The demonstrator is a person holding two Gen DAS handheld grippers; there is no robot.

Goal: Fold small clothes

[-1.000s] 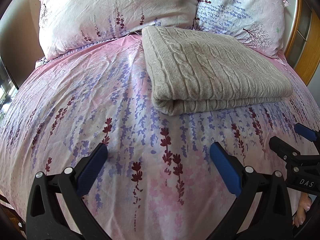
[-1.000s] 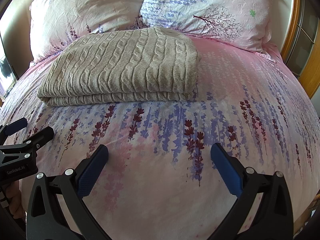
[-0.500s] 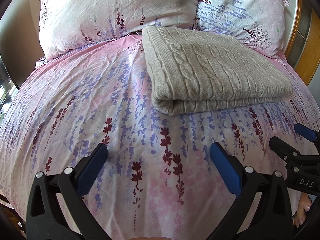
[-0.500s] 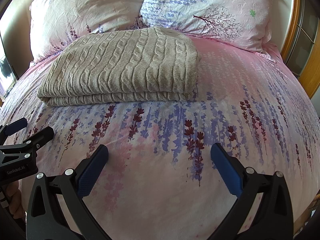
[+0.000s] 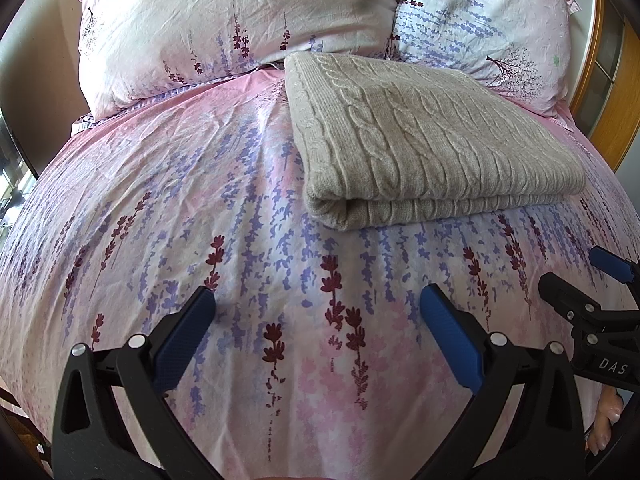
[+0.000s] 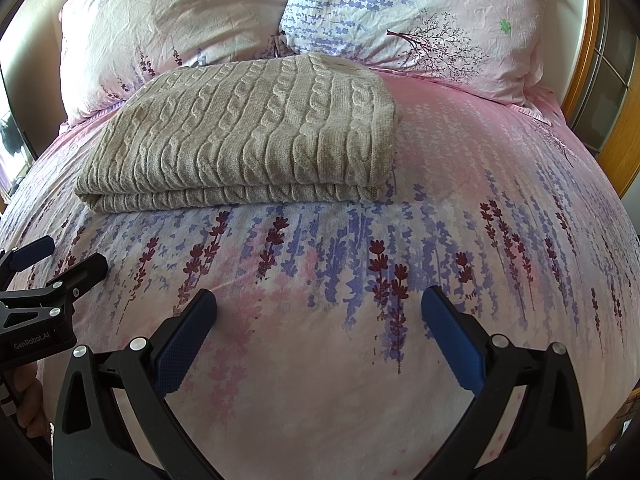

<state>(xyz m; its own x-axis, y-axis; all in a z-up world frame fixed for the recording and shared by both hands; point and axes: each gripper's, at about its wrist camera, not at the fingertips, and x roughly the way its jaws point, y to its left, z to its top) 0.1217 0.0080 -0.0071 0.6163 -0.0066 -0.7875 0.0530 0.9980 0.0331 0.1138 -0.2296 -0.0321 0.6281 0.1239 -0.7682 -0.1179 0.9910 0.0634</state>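
Observation:
A beige cable-knit sweater (image 5: 424,140) lies folded in a neat rectangle on the bed, just below the pillows; it also shows in the right wrist view (image 6: 248,136). My left gripper (image 5: 316,320) is open and empty, over the bedspread short of the sweater's near left corner. My right gripper (image 6: 318,320) is open and empty, over the bedspread short of the sweater's near right corner. Each gripper shows at the edge of the other's view, the right one (image 5: 580,296) and the left one (image 6: 60,264).
The bed has a pink floral duvet (image 5: 160,220). Two floral pillows (image 5: 240,20) (image 6: 420,12) lean at the head. A wooden frame (image 6: 592,92) stands at the right edge.

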